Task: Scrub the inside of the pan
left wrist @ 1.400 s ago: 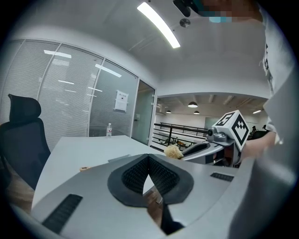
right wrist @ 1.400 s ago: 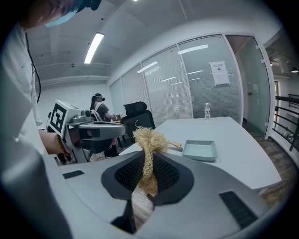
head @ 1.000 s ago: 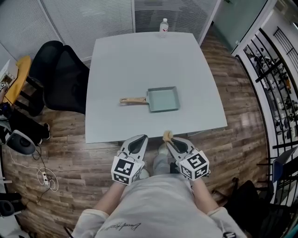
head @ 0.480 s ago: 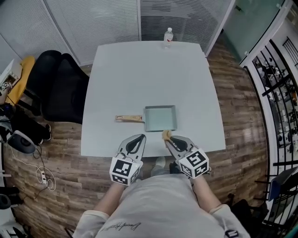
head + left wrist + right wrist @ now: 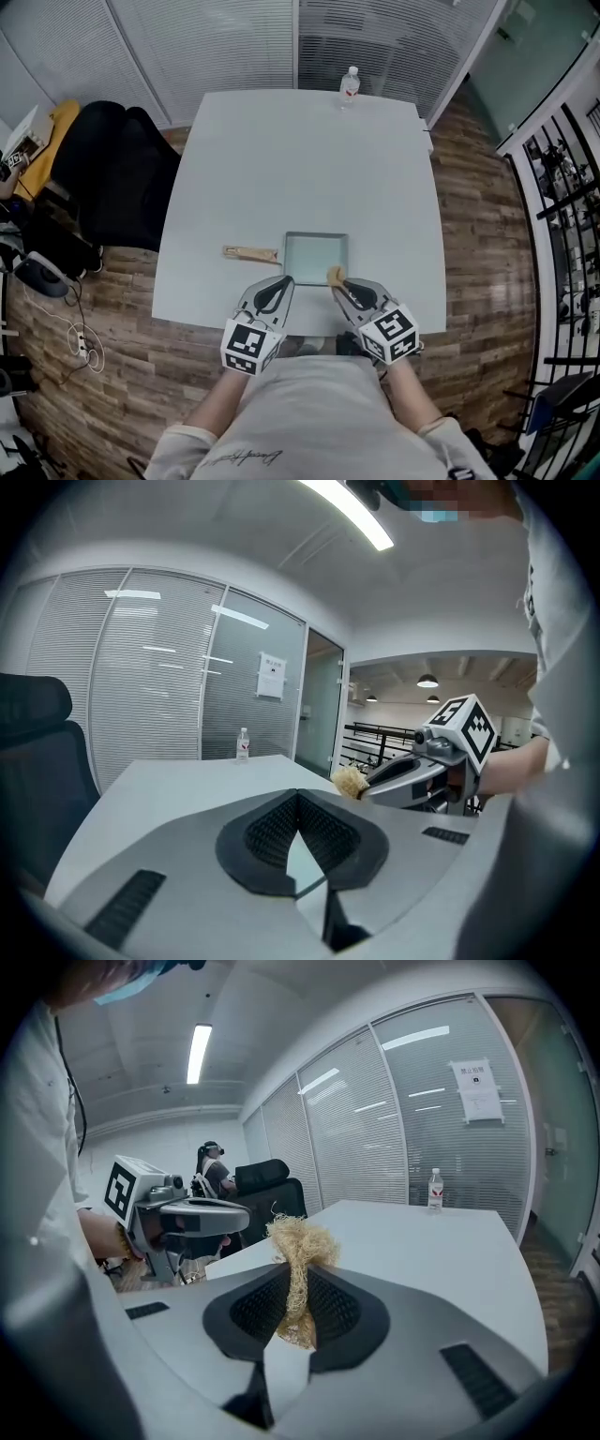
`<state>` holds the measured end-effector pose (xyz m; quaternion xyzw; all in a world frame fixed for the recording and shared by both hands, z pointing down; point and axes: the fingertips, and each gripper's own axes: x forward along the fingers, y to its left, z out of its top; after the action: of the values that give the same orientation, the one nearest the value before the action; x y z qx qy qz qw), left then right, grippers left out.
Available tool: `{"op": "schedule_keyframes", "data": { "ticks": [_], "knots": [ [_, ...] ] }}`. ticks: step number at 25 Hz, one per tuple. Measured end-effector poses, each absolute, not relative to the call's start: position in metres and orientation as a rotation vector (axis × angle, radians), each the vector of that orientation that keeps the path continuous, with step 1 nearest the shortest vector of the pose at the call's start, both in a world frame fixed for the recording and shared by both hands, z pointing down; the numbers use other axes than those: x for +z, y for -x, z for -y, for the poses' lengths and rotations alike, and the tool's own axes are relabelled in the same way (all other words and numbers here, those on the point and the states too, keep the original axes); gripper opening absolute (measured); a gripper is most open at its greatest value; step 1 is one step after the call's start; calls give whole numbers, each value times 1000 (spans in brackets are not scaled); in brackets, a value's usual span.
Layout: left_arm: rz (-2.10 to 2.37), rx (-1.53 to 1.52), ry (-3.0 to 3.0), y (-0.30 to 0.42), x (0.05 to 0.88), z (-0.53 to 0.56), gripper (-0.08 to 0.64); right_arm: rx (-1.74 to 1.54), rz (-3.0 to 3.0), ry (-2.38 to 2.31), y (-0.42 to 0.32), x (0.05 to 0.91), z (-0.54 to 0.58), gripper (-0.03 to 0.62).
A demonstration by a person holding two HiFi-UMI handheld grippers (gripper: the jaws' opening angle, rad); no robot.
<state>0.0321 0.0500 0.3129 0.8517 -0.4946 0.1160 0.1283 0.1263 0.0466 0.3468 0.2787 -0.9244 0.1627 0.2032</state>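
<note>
Fingers [image 5: 267,834] of our left gripper [image 5: 279,281] are pressed together on nothing, while our right gripper [image 5: 341,284] pinches a tuft of straw-coloured scrubbing fibre [image 5: 298,1265] between its own. Both hover over the near edge of the worktop [image 5: 281,150]. The square pan [image 5: 316,258] lies just beyond them, its wooden handle [image 5: 251,253] pointing left. A bottle [image 5: 350,84] stands at the far edge.

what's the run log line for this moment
left gripper: shut, empty | right gripper: shut on scrubber | pan: flat on table, just ahead of both grippers, handle toward left | scrubbing: not yet begun
</note>
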Motion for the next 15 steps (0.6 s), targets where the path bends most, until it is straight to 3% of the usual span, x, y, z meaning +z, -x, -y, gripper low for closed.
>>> {"op": "schedule_keyframes", "data": {
  "ticks": [15],
  "knots": [
    [1344,420,-2513,-5,318,-21,11,462,2547,-812,-98,348,-27,67]
  ]
}}
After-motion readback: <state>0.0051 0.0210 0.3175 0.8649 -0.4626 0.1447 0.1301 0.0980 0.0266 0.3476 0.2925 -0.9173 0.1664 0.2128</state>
